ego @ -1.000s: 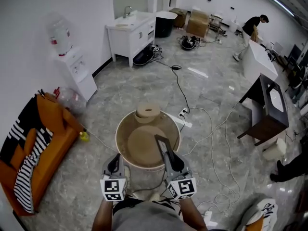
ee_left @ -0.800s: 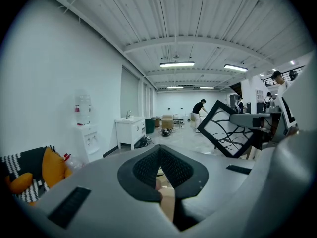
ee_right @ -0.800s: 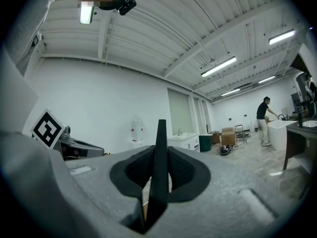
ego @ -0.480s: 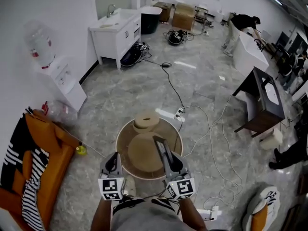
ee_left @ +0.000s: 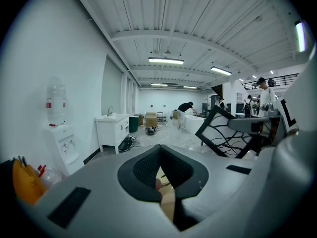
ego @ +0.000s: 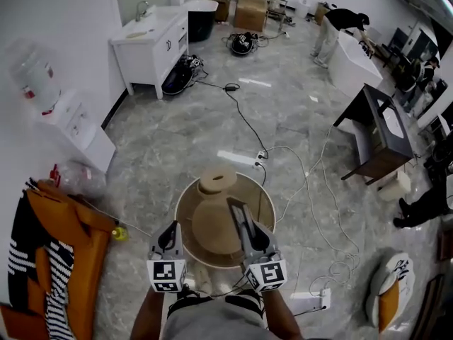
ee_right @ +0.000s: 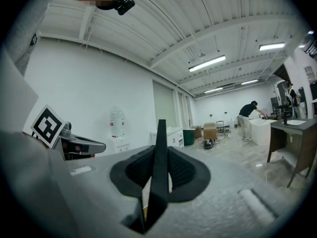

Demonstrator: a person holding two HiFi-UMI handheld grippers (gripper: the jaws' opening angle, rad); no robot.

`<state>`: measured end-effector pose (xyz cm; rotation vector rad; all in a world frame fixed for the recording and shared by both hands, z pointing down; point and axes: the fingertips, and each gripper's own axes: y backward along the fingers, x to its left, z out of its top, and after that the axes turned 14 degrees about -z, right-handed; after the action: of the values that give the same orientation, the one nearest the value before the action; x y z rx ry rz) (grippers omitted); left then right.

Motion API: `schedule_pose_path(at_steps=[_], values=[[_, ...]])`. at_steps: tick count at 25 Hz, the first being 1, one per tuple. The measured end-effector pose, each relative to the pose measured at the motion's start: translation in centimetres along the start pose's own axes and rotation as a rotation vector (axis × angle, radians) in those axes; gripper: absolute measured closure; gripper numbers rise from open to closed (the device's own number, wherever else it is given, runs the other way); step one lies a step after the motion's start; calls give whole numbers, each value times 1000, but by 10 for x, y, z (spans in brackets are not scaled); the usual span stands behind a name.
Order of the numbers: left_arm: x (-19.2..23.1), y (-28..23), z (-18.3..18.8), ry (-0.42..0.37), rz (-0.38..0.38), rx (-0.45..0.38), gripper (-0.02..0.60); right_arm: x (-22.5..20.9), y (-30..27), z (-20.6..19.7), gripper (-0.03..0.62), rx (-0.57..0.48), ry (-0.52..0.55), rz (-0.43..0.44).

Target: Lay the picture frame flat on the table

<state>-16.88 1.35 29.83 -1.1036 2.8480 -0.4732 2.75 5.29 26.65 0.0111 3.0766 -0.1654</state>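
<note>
A black picture frame (ego: 239, 219) is held on edge in my right gripper (ego: 253, 241), which is shut on it. In the right gripper view the frame (ee_right: 160, 148) rises edge-on between the pads. From the left gripper view, the frame (ee_left: 216, 131) shows at the right, with a swirled black pattern inside it. My left gripper (ego: 168, 237) hangs beside it; its jaws (ee_left: 161, 155) are shut with nothing in them. Both grippers hover over the near rim of a round tan table (ego: 185, 227). A round tan block (ego: 217, 181) sits at the table's far side.
An orange sofa with a striped cloth (ego: 49, 261) stands at the left, a water dispenser (ego: 64, 119) and a white sink cabinet (ego: 148, 37) behind it. Cables and a power strip (ego: 241, 158) lie on the floor past the table. A dark table (ego: 379, 133) and people (ego: 340, 23) are at the right.
The view has swung: the cabinet, dispenser and sofa have slid left in the picture. Both grippers, with the frame still held on edge, stay over the near side of the round table.
</note>
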Motion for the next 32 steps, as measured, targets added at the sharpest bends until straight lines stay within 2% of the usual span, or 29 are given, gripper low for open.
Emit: schedule_pose_path(at_steps=[7,14,19,25,32], values=[[29,-28,-15,-5,-53,31,565,18,-27,-29,531,49,-26,-34],[50,-61,-48,19,-54,80,565,15,-61,-64,531,112,-42,-35],[57,-83,-76,53,-32,115,565,5,-83,-93,531,153,-67,-14],[77,-112,-116,94,18,140,565,2,-121,-145,531,217,-79,29],[88,-133,-185,148,51,204,565,9,-149,-217,531,296,-81,90]])
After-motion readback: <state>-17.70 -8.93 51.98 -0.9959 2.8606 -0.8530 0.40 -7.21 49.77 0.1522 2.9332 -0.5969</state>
